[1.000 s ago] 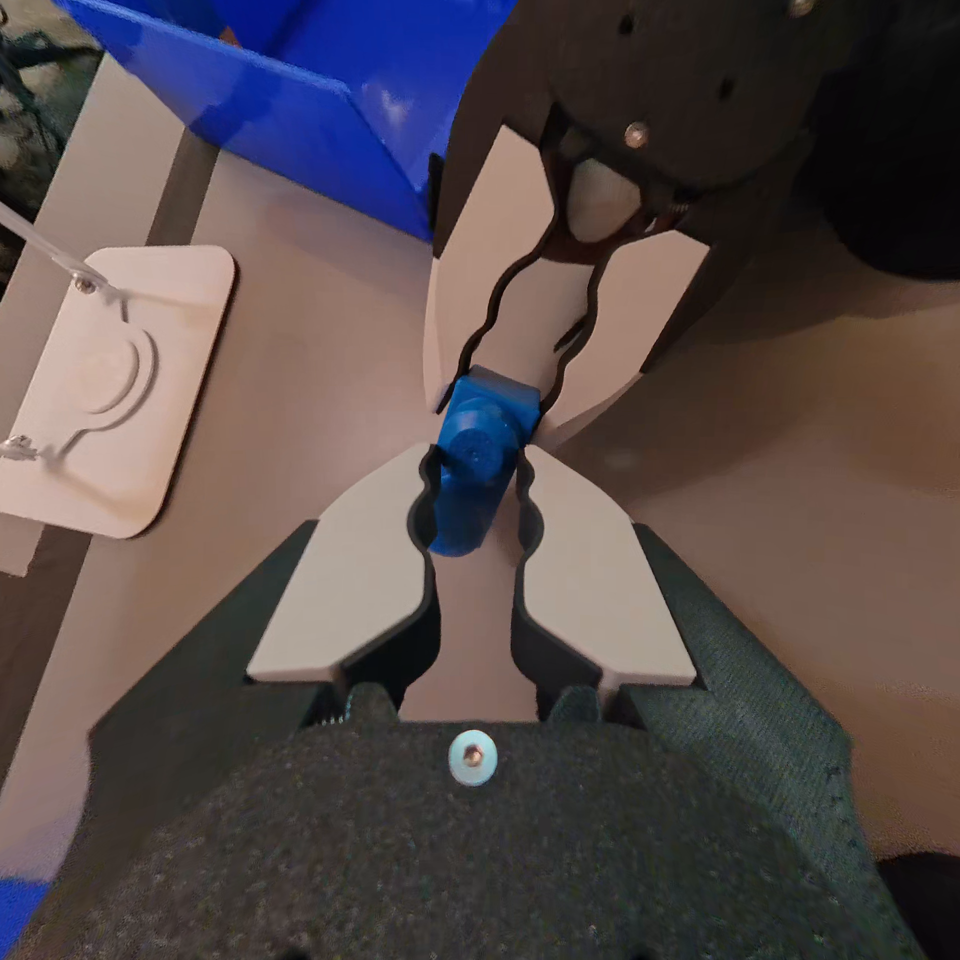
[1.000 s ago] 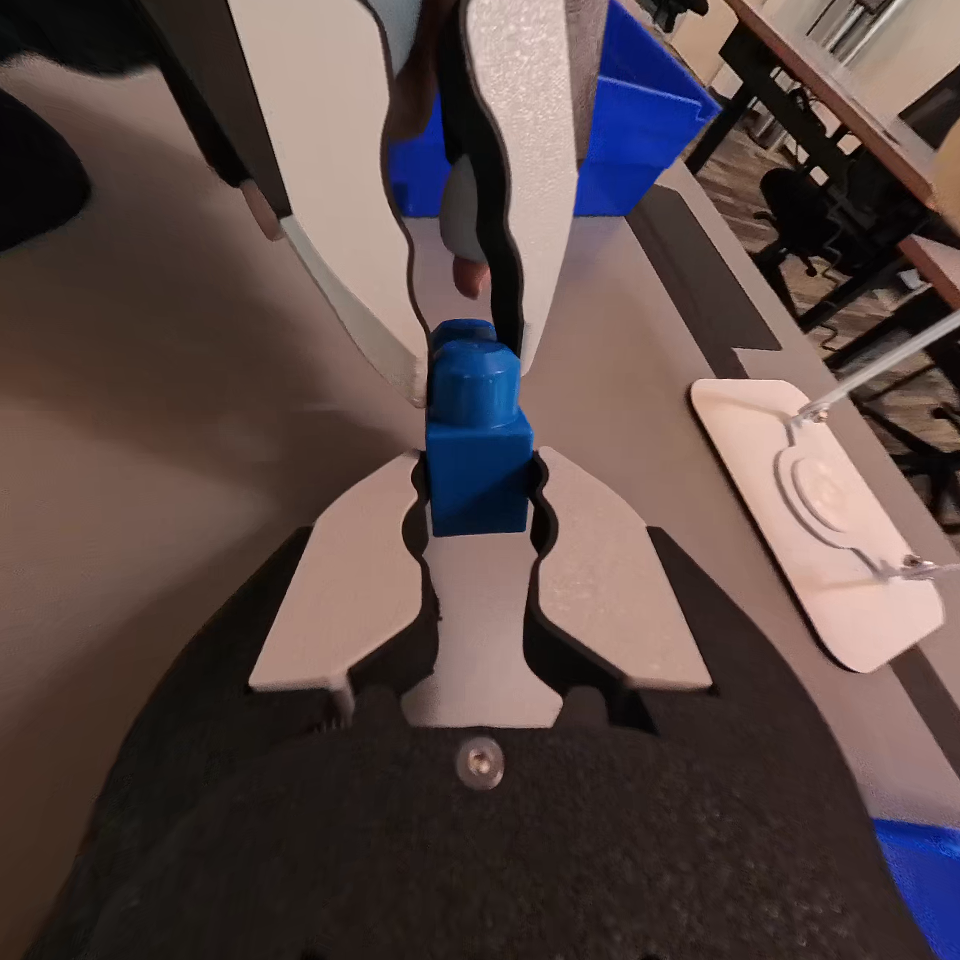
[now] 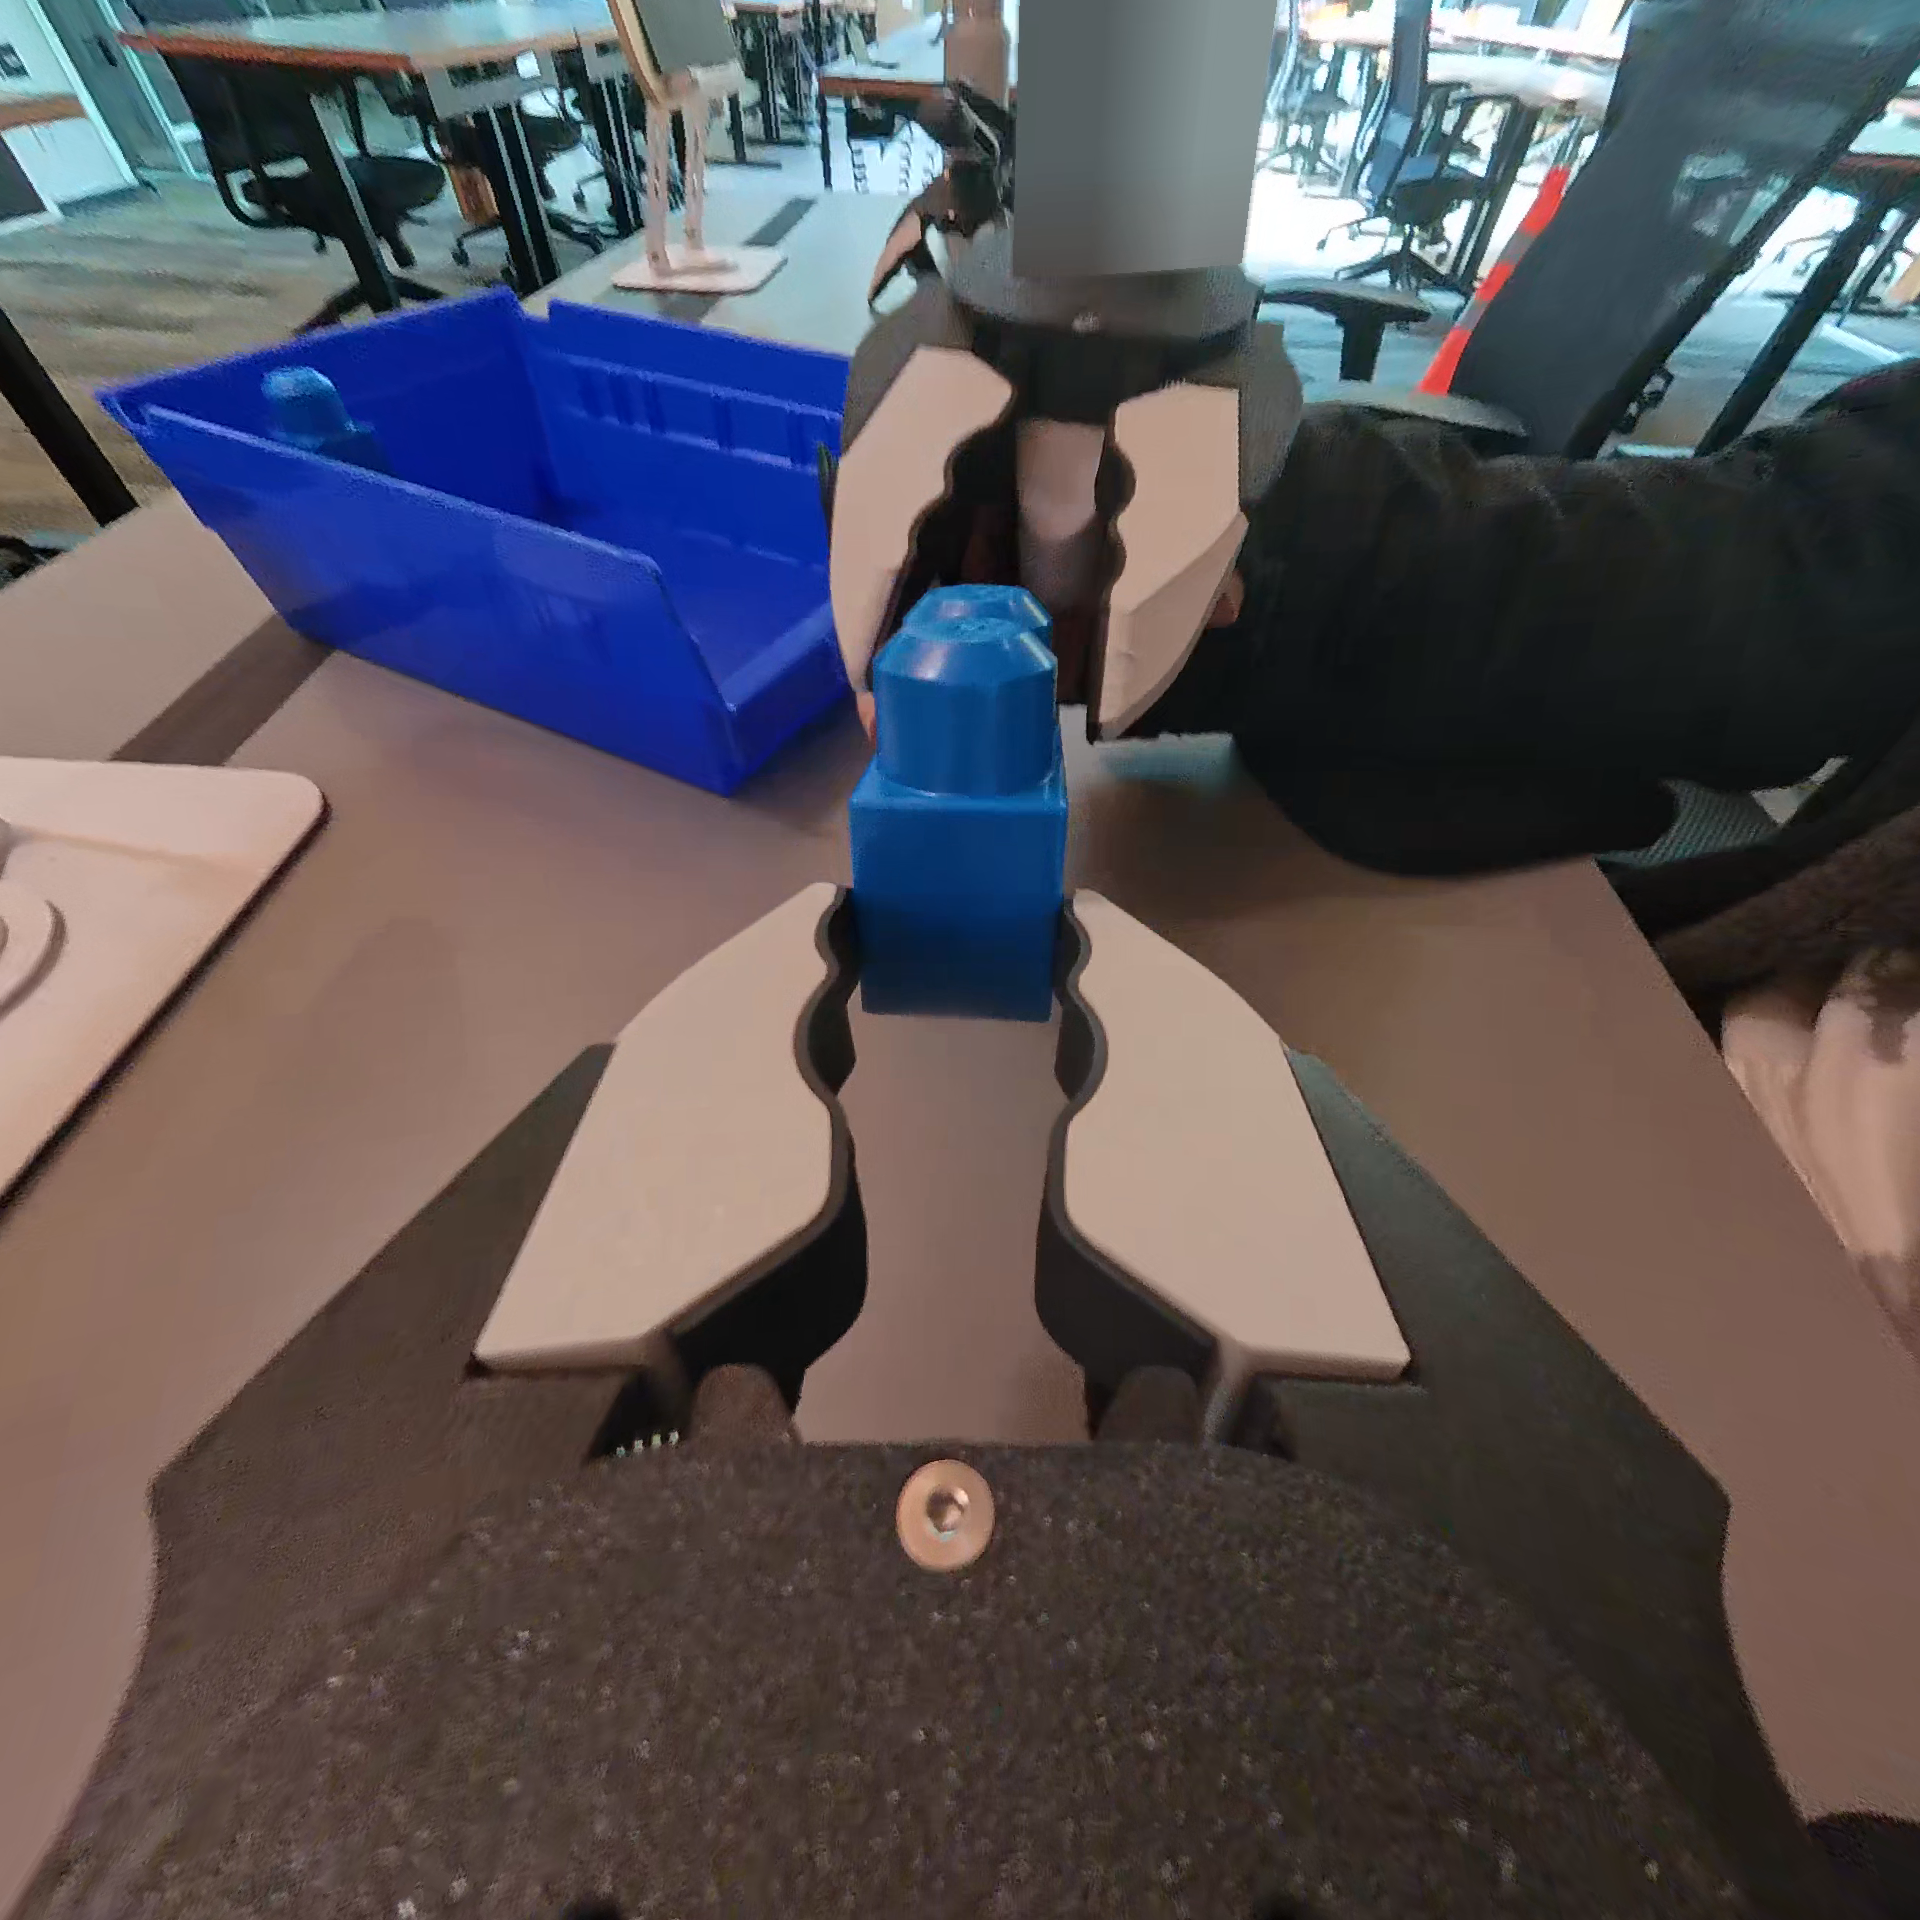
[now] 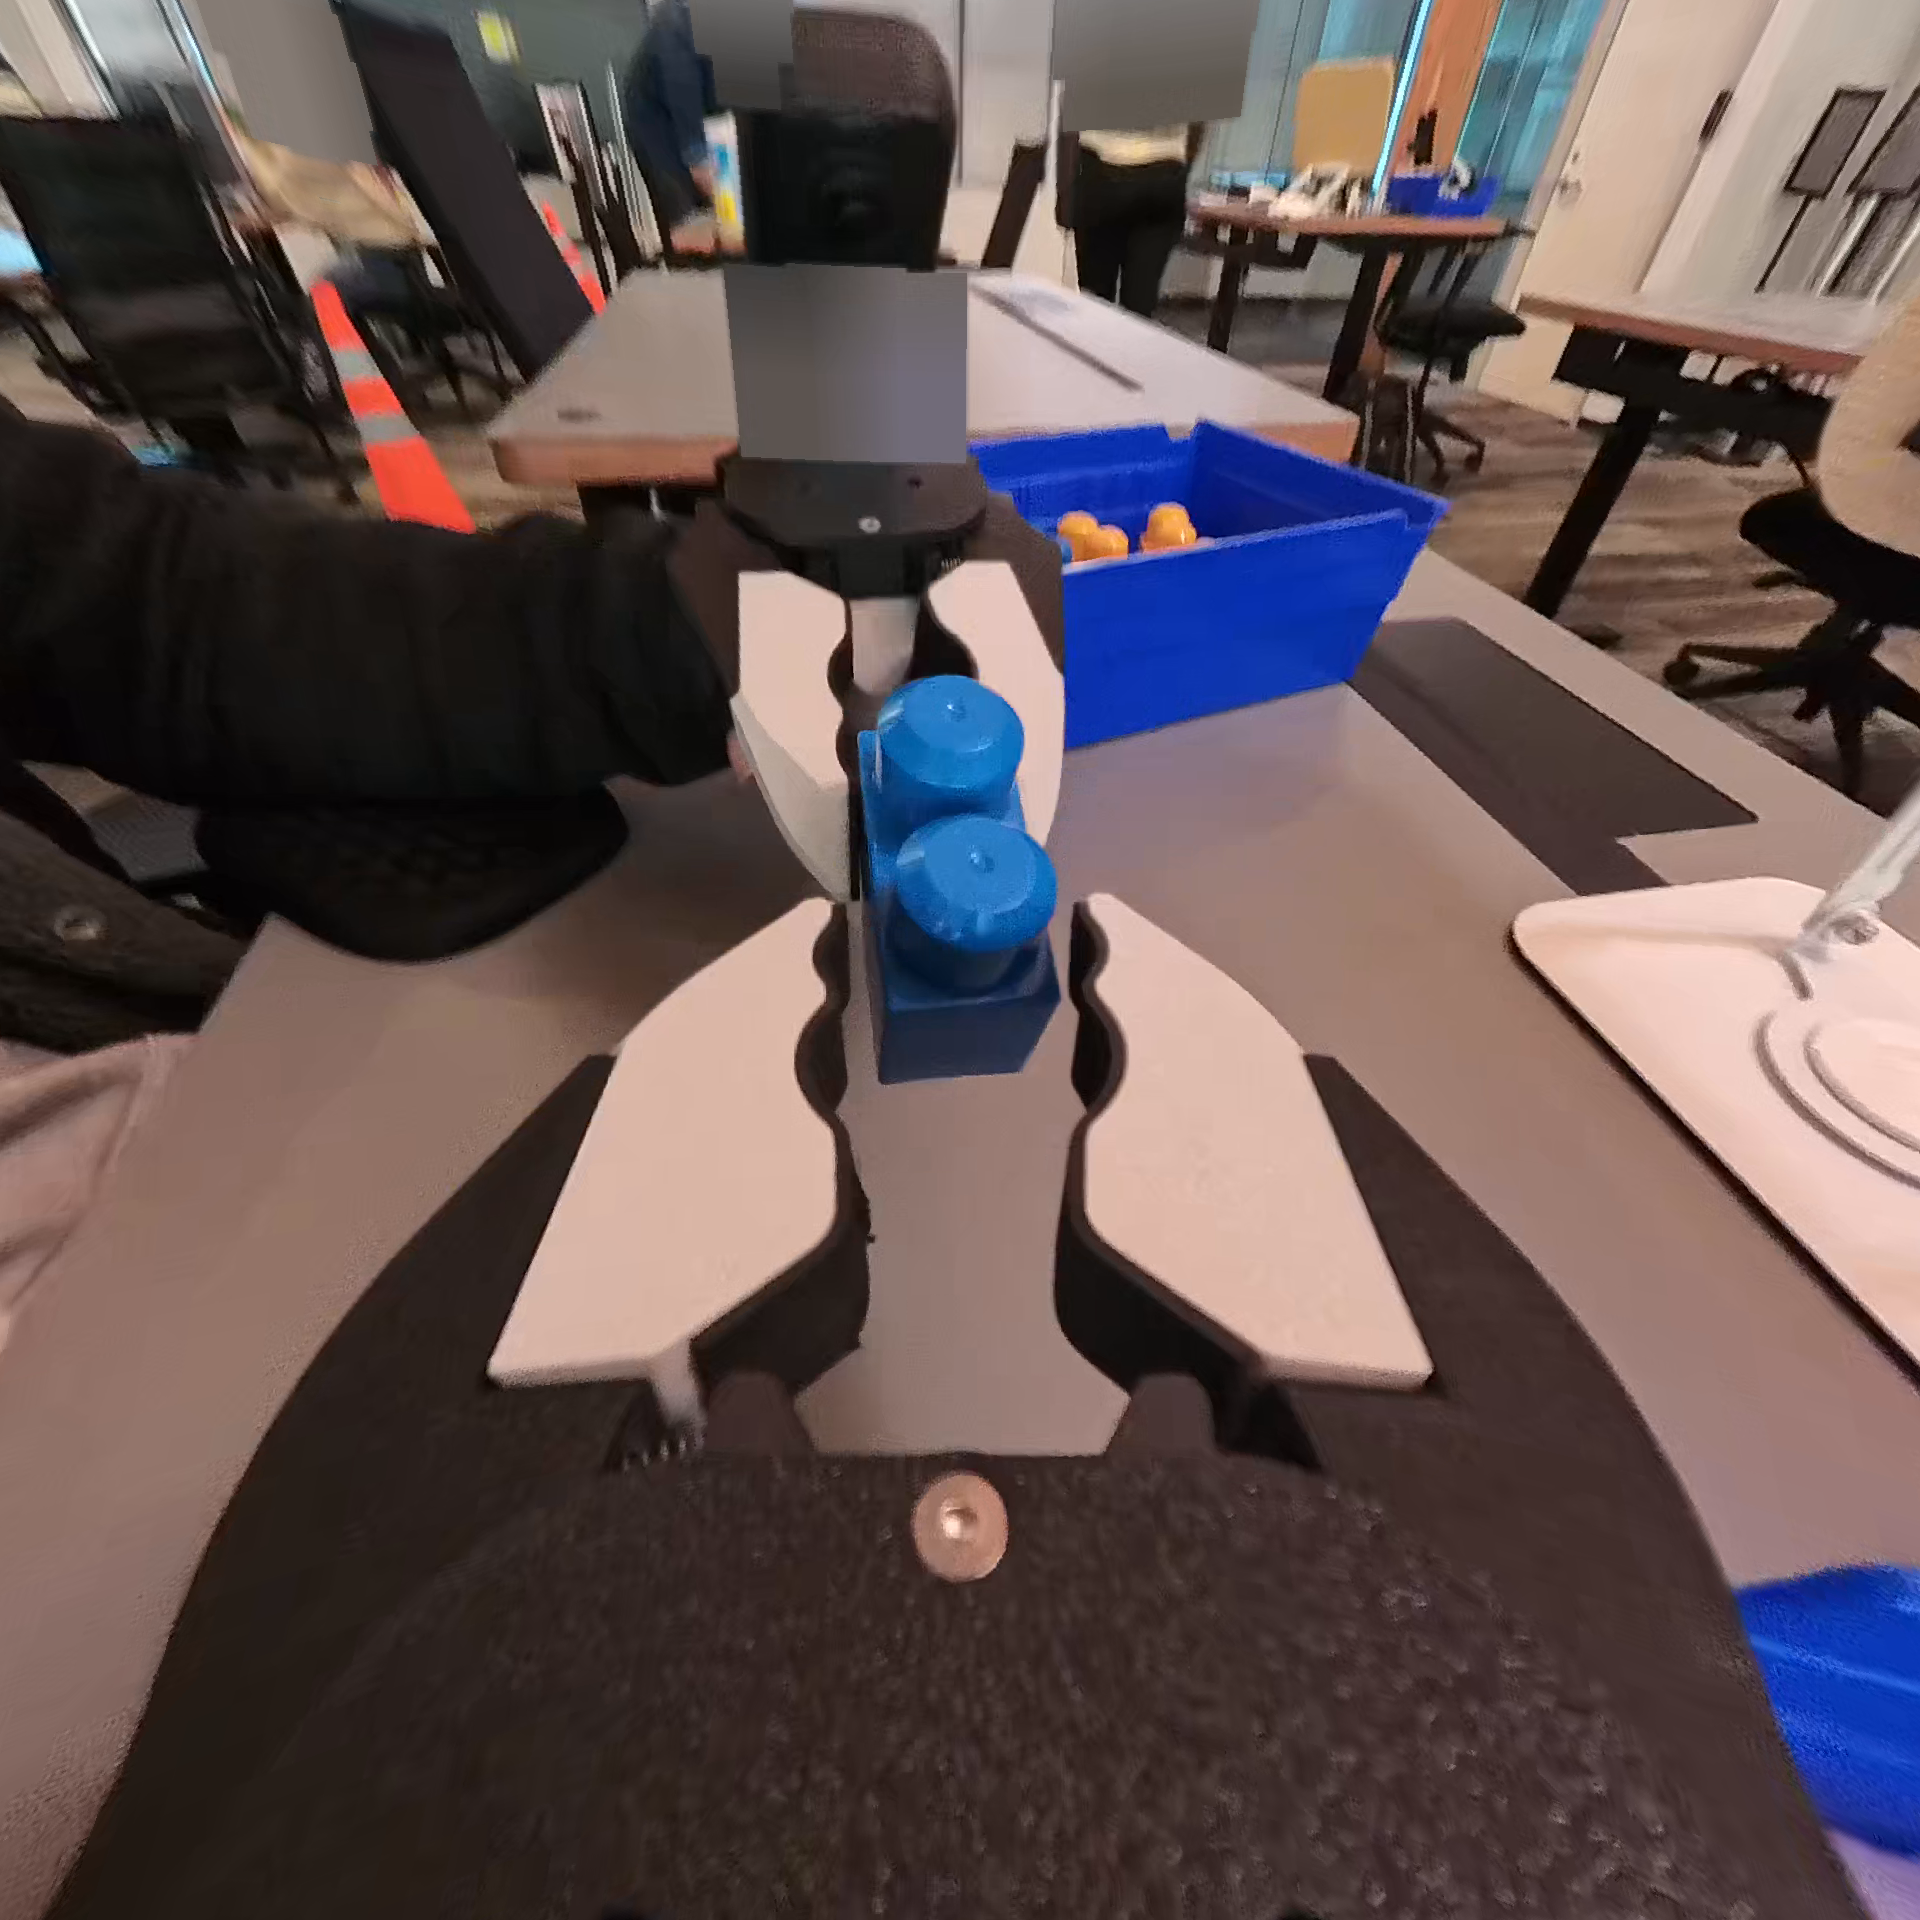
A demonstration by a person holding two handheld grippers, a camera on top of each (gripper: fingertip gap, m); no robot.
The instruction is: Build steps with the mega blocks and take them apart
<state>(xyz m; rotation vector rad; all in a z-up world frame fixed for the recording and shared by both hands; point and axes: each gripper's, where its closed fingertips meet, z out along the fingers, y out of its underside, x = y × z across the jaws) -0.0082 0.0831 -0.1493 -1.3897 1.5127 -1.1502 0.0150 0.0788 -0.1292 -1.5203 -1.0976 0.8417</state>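
The left gripper pinches a blue two-stud mega block between its fingertips, both tips pressed against the block's sides, and holds it above the grey table. In the left wrist view the block stands studs-up, one stud behind the other. The right gripper faces it from the far side, its jaws spread wider than the block around the rear stud; whether they touch it cannot be told there.

In the right wrist view the right gripper shows its jaws parted, a gap visible between the right fingertip and the block, which sits between them with its studs tilted toward the camera. The left gripper grips the block's far end there.

A blue bin stands on the table behind and to the left, a blue block inside it. Another blue bin holds orange blocks. A white base plate lies flat on the table.
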